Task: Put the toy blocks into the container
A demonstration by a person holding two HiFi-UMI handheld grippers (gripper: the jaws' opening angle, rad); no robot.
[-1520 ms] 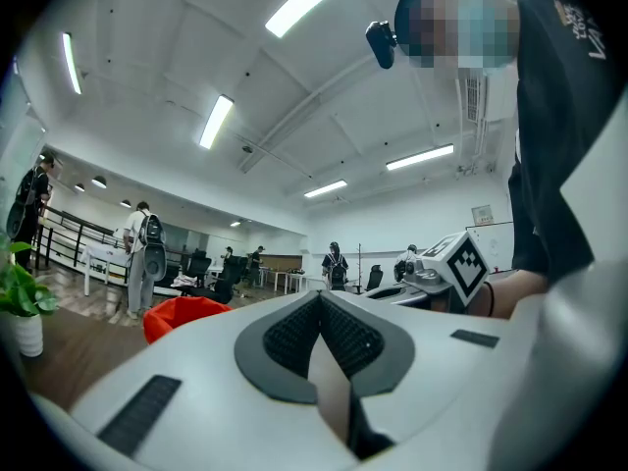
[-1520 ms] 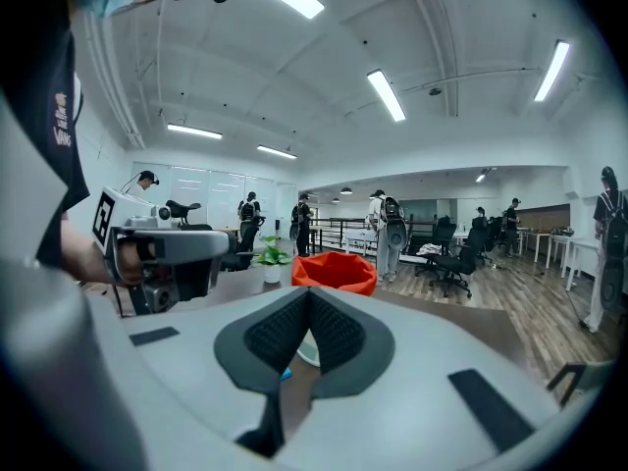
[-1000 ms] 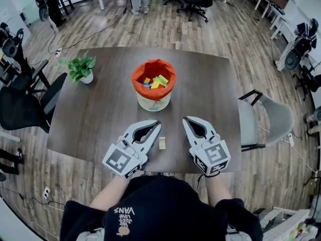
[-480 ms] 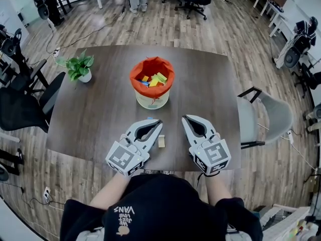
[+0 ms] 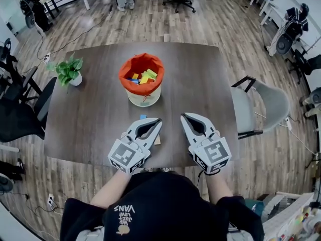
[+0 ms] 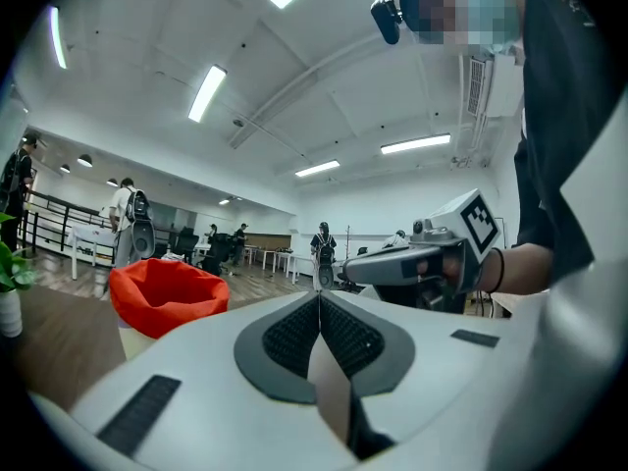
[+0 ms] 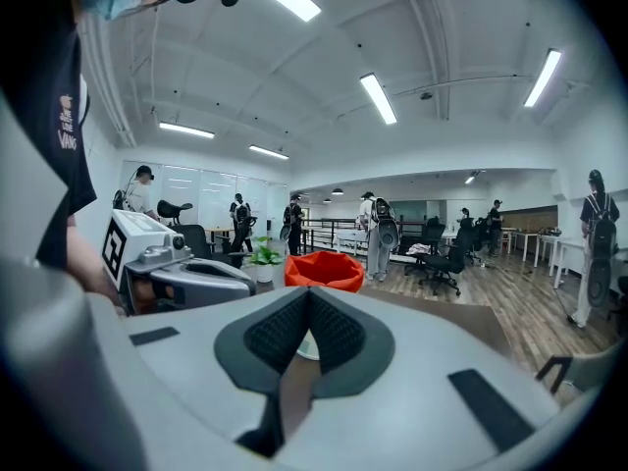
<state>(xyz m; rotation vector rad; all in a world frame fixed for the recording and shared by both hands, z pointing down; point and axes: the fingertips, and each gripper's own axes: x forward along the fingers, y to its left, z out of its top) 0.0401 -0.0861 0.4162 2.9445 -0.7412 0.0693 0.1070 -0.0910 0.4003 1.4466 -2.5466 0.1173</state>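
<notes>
Since a second ago my left gripper point(image 5: 159, 120) has sunk and slid toward the tan block point(image 5: 157, 140), so the strip of bare bench point(image 5: 90, 119) that parted them is gone. My right gripper point(image 5: 183, 116) has barely stirred.

The orange-lined container point(image 5: 143, 97), already holding several coloured blocks point(image 5: 143, 77), stands well ahead of both sets of tips and a little to their left. Both pairs are clenched tight with nothing pinched, the left fingers point(image 6: 292, 334) and the right fingers point(image 7: 280, 332) alike.

To take the block cleanly, I judge I should first draw the left gripper back, because the block sits behind its tips. Then I would release the fingers wide, keep them low and level, and come forward so that one pad passes on each side before closing. Pushing on while clenched would likely only shove the block across the wood.

The tan block lies at the right flank of my left fingers, behind their tips. It is between the two grippers and nearer the left one; I cannot tell whether it touches. A small blue block point(image 5: 143, 116) sits just beyond the left tips, toward the container.
</notes>
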